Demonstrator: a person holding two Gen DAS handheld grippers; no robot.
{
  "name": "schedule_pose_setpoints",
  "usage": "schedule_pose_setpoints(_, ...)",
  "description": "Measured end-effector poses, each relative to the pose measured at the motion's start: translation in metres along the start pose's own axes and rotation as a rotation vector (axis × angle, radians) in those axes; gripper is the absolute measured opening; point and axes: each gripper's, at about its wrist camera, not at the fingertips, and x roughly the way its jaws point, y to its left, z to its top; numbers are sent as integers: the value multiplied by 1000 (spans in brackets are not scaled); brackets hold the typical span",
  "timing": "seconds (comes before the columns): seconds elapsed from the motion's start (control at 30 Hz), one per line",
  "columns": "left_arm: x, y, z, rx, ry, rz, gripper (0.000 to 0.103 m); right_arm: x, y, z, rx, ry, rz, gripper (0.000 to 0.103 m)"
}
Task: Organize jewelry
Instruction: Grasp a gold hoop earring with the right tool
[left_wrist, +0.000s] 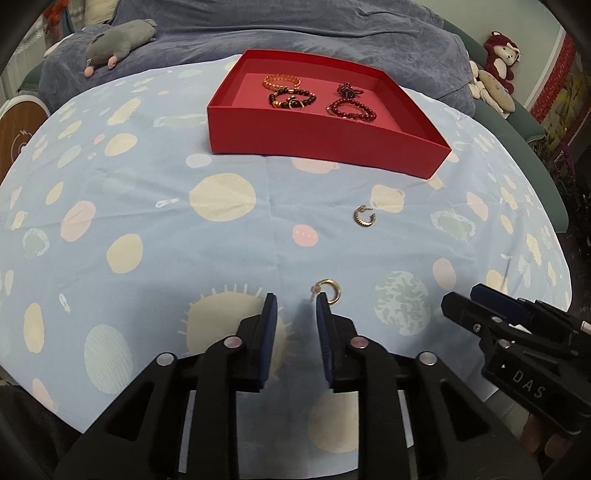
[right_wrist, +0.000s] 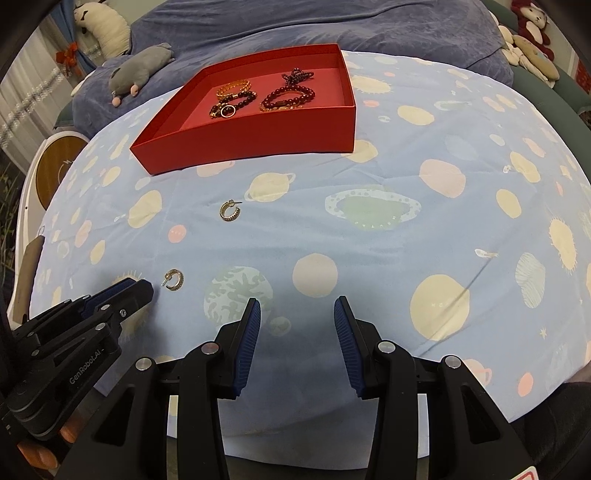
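A gold hoop earring (left_wrist: 328, 290) (right_wrist: 174, 279) lies on the planet-print cloth just past the right fingertip of my left gripper (left_wrist: 295, 300) (right_wrist: 142, 290). The jaws stand open with a narrow gap, and nothing is between them. A second hoop earring (left_wrist: 364, 216) (right_wrist: 230, 211) lies farther off, toward the red box (left_wrist: 325, 147) (right_wrist: 240, 147). The box holds several bead bracelets (left_wrist: 291, 99) (right_wrist: 288, 96) and a ring. My right gripper (right_wrist: 297, 302) (left_wrist: 465, 299) hovers open and empty above the cloth, to the right of the left one.
A grey plush toy (left_wrist: 118, 40) (right_wrist: 144, 66) lies on the blue blanket behind the box. More plush toys (left_wrist: 498, 62) (right_wrist: 532, 40) sit at the far right. A round wooden disc (left_wrist: 18, 129) (right_wrist: 55, 166) stands off the cloth's left edge.
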Motion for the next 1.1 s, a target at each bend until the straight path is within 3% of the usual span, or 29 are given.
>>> schedule_pose_setpoints(0.2, 16, -16, 7, 46, 20, -6, 28, 1, -5, 3, 11, -1, -1, 41)
schedule_pose_setpoints(0.27, 18, -17, 6, 50, 18, 4, 19, 2, -5, 5, 11, -2, 1, 41)
schedule_pose_setpoints(0.43, 15, -16, 1, 77, 8, 11, 18, 6, -4, 9, 14, 0, 9, 41)
schedule_pose_setpoints(1.1, 8, 26, 1, -8, 1, 60, 18, 48, 50, 57, -78, 7, 51, 41)
